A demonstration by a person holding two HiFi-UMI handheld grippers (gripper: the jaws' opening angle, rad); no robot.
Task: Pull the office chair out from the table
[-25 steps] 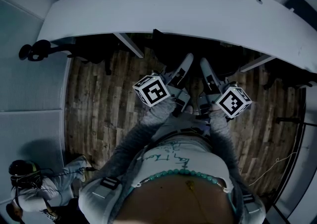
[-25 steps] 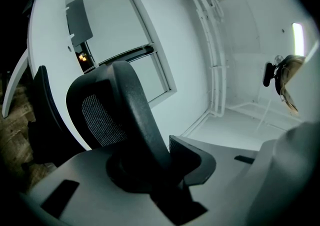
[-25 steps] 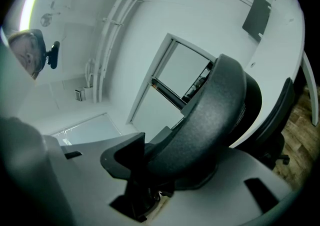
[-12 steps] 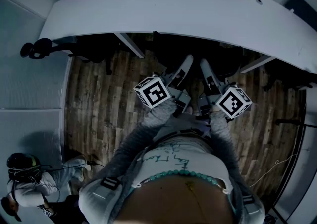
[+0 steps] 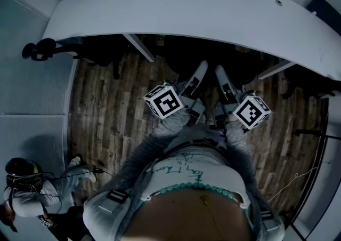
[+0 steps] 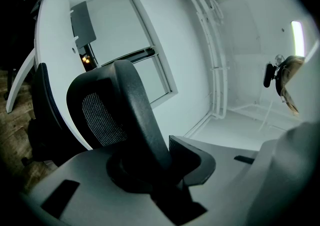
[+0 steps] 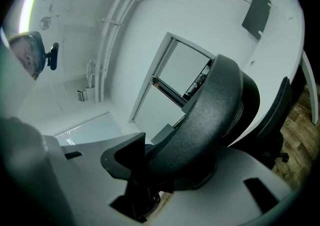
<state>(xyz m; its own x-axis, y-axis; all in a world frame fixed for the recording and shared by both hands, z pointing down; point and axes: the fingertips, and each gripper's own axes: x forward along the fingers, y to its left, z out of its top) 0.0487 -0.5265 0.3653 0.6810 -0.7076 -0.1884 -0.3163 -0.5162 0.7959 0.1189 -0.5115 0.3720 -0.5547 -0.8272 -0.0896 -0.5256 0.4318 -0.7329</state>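
Note:
The black office chair (image 5: 178, 53) stands tucked under the near edge of the curved white table (image 5: 213, 5). Both grippers reach forward side by side to its top. In the left gripper view the left gripper (image 6: 150, 172) is shut on the chair's dark padded headrest (image 6: 127, 110), one edge of it clamped between the grey jaws. The right gripper (image 7: 162, 170) is shut on the other edge of the same headrest (image 7: 212, 110). From above, the left gripper (image 5: 198, 70) and the right gripper (image 5: 219, 72) sit a hand's width apart; the chair's seat and base are hidden in shadow.
Other dark chairs stand under the table at left (image 5: 98, 53) and right (image 5: 303, 82). White table legs (image 5: 139, 48) flank the gripped chair. A person crouches on the floor at lower left (image 5: 26, 197). A thin cable (image 5: 298, 176) lies on the wooden floor (image 5: 106, 112).
Both grippers, still clamped on the headrest, have drawn slightly back from the table toward me. The crouching person at lower left has shifted.

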